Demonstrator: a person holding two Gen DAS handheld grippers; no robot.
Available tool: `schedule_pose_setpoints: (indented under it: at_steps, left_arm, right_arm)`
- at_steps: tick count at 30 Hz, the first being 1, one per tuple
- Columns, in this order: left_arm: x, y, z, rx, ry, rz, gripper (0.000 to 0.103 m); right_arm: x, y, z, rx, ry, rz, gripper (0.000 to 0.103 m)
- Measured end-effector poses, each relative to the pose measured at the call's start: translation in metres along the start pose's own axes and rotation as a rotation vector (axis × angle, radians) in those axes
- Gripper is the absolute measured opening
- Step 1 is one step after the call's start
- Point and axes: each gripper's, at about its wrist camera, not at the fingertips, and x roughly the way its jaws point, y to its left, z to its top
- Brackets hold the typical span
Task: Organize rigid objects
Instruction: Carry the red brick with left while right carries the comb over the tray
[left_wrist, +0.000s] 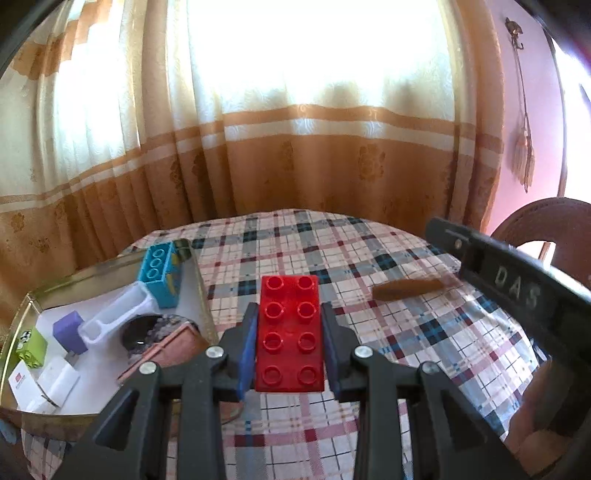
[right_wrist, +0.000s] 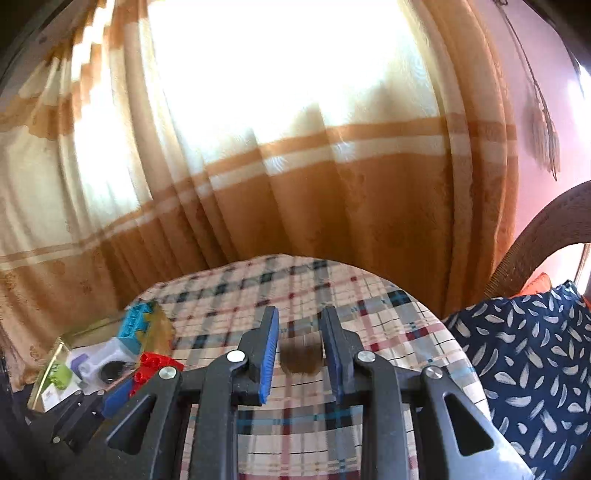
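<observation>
In the left wrist view the left gripper (left_wrist: 289, 332) pinched a red brick (left_wrist: 290, 334) above the plaid cloth (left_wrist: 406, 332), beside the tray (left_wrist: 201, 280) of toys, while in the right wrist view the right gripper (right_wrist: 300, 352) pinched a blurred brown piece (right_wrist: 300, 357) over that cloth.

- Three toy bricks: one red brick (left_wrist: 290, 332) between the left gripper's (left_wrist: 289, 334) pads, one blue brick (left_wrist: 159, 274) and one green brick (left_wrist: 32, 349) in the tray (left_wrist: 110, 264) to its left.
- One brown stick (left_wrist: 408, 288), off to its right.
- One white scoop (left_wrist: 118, 314).
</observation>
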Motion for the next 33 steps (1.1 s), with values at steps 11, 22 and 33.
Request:
schedule_pose_setpoints:
  at_steps: [11,22,33]
  left_arm:
    - [-0.004,0.022,-0.005,-0.081,0.019,-0.009,0.030]
    - [-0.009,0.025,-0.005,-0.088,0.007,-0.027,0.031]
    - [-0.008,0.022,-0.003,-0.082,0.011,-0.029,0.031]
  right_arm:
    - [0.013,-0.017,-0.001,0.044,0.108,0.023,0.027]
    - [0.061,-0.007,-0.015,-0.133,0.409,0.028,0.052]
    - [0.072,0.004,-0.024,-0.215,0.468,-0.083,0.027]
